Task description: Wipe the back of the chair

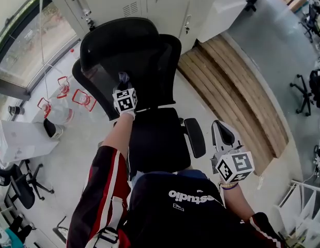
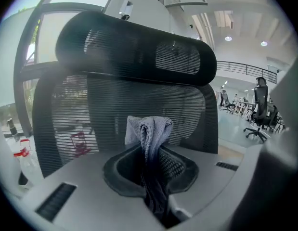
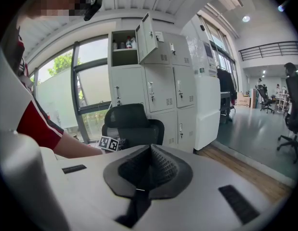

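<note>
A black mesh office chair (image 1: pixel 134 61) faces me, its backrest (image 2: pixel 139 105) and headrest (image 2: pixel 134 47) filling the left gripper view. My left gripper (image 1: pixel 122 84) is shut on a grey cloth (image 2: pixel 148 131), held up close to the front of the mesh backrest. The cloth (image 1: pixel 123 78) pokes out above the marker cube. My right gripper (image 1: pixel 222 133) hangs off to the right of the seat, shut with nothing between its pads (image 3: pixel 149 170). In the right gripper view the chair (image 3: pixel 132 126) stands further off, with the left gripper's cube beside it.
White lockers (image 1: pixel 149 1) stand right behind the chair. Red-trimmed clear bottles (image 1: pixel 64 94) sit on the floor at left beside a window. A wooden strip (image 1: pixel 237 92) runs along the right. Other office chairs (image 1: pixel 304 92) stand far right, and another chair (image 1: pixel 17 182) at lower left.
</note>
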A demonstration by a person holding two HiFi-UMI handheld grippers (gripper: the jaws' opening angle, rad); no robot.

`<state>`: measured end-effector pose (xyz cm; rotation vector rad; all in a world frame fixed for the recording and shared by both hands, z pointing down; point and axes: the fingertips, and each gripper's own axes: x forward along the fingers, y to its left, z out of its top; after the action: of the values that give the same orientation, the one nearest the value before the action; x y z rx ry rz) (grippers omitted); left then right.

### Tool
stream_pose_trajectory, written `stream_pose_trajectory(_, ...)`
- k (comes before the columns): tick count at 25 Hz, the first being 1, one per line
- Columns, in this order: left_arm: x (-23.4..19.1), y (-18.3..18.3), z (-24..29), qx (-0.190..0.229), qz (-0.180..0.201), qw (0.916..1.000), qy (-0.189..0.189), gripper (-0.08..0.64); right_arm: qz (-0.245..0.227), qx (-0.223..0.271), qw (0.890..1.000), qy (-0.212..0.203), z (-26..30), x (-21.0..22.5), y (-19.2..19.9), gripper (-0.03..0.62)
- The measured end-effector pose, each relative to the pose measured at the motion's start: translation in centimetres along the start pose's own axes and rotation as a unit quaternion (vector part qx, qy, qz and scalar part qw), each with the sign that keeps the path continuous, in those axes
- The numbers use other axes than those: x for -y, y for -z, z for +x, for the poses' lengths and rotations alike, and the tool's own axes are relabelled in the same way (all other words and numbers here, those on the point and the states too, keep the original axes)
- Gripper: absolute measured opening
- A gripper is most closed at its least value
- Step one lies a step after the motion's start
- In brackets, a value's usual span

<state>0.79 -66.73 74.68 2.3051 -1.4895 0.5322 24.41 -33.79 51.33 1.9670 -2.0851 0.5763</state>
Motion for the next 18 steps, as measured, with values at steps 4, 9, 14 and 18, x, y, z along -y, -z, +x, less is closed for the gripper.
stream_pose_trajectory(4, 6.5, -0.3, 2.1, -0.001, 0.007, 0.9995, 0.03, 0.057, 0.009, 0.0, 1.0, 0.016, -1.1, 3.6, 0.4, 0.015)
stream_pose_trajectory(9, 14.3, -0.5, 4.4, -0.005, 0.015, 0.9976, 0.068, 0.057, 0.03, -0.003, 0.999, 0.039, -2.9, 7.1, 1.3, 0.015)
stream_pose_trajectory(14, 21.3, -0.6, 6.5, -0.011, 0.025, 0.9937, 0.108, 0.057, 0.047, -0.008, 0.997, 0.058, -4.1, 10.4, 2.2, 0.015)
stream_pose_trajectory(18, 26.2, -0.4, 7.0, -0.015, 0.035, 0.9872, 0.155, 0.057, 0.058, -0.01, 0.996, 0.069, -5.2, 12.4, 3.1, 0.015)
